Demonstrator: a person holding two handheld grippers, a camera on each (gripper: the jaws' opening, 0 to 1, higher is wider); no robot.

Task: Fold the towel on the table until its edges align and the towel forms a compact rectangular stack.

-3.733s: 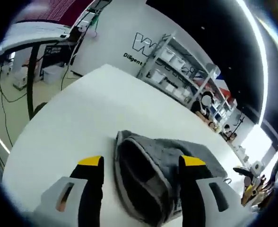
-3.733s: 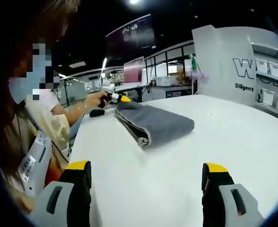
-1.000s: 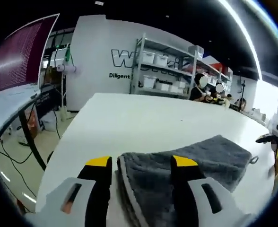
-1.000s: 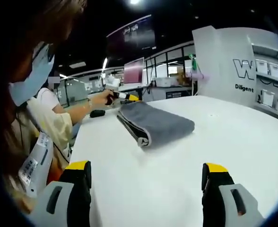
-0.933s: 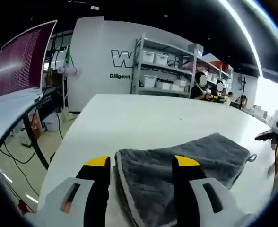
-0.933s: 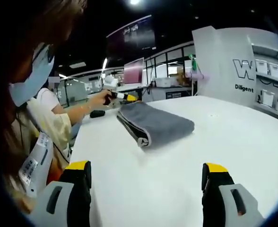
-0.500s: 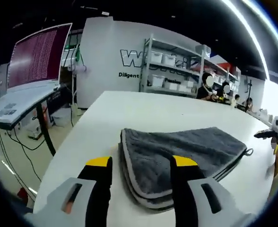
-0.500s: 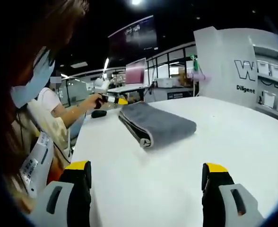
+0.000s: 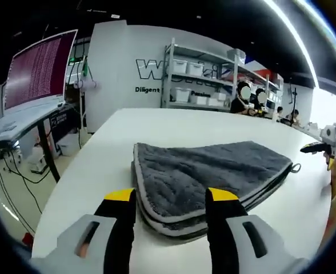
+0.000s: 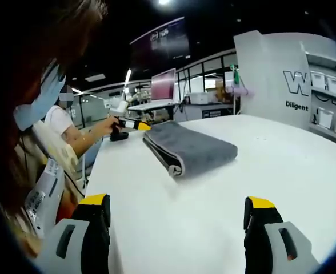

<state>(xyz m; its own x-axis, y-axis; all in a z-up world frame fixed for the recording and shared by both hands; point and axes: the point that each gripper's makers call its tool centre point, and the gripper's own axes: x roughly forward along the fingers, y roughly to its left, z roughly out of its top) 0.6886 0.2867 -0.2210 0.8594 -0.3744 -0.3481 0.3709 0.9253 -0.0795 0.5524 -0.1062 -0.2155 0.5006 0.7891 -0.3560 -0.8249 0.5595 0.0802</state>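
Observation:
A grey towel [image 9: 214,171] lies folded in a flat layered stack on the white table [image 9: 174,125], with a small loop at its right corner. My left gripper [image 9: 171,197] stands open just short of the towel's near edge, holding nothing. At the far right of this view is my right gripper [image 9: 315,147]. In the right gripper view the same towel [image 10: 194,147] lies further off on the table [image 10: 259,165]. My right gripper [image 10: 176,201] is open and empty over bare tabletop. The left gripper [image 10: 139,126] sits by the towel's far end, held by a hand.
The person [image 10: 48,142] holding the grippers stands at the table's edge. A desk with a monitor [image 9: 39,68] stands beyond the table's left side. Shelves with bins [image 9: 196,85] and a white wall are at the back, with people seated nearby.
The left gripper has drawn back from the towel, whose end no longer lies between its jaws; the towel now rests flat ahead of the tips. The right gripper has stayed put.

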